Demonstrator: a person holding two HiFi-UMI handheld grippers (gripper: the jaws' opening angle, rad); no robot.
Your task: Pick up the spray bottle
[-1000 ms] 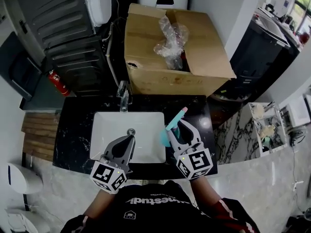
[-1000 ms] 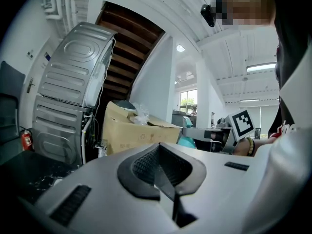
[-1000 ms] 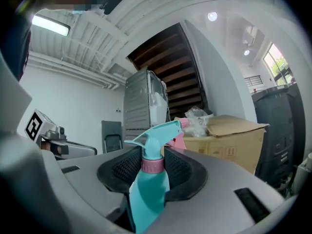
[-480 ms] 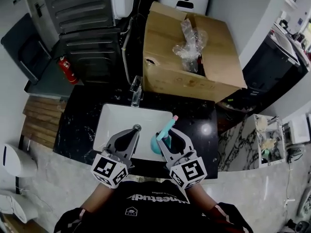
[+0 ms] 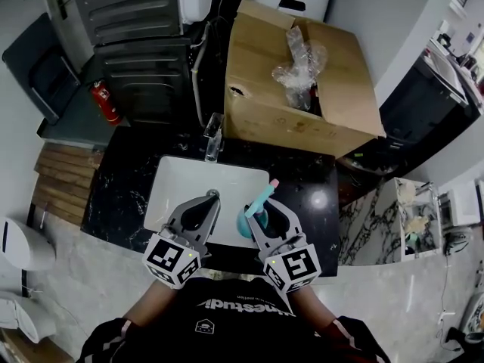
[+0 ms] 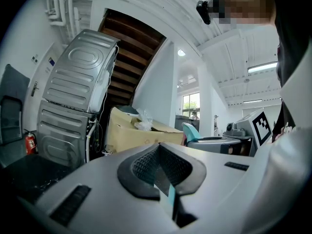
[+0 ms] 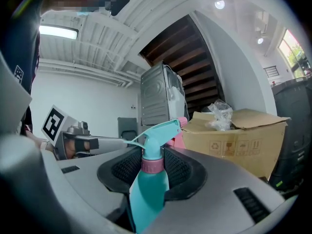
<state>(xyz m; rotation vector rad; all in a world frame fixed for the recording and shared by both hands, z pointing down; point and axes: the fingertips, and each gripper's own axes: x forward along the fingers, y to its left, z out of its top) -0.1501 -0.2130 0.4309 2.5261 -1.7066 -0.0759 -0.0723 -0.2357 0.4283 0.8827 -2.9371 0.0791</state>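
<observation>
Spray bottle [image 7: 148,182], teal with a pink collar, was upright between the jaws of the right gripper [image 5: 262,210], which pinched it at the right edge of the white sink [image 5: 178,184]. Beside it, the left gripper [image 5: 206,199] was over the sink with jaws pressed together. Farther back stood an open cardboard box [image 5: 265,104].

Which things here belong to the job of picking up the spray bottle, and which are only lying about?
For the job: spray bottle, clamped in the right gripper.

Lying about: box, sink, tap, fire extinguisher. The left gripper is shut, with no part in it.
</observation>
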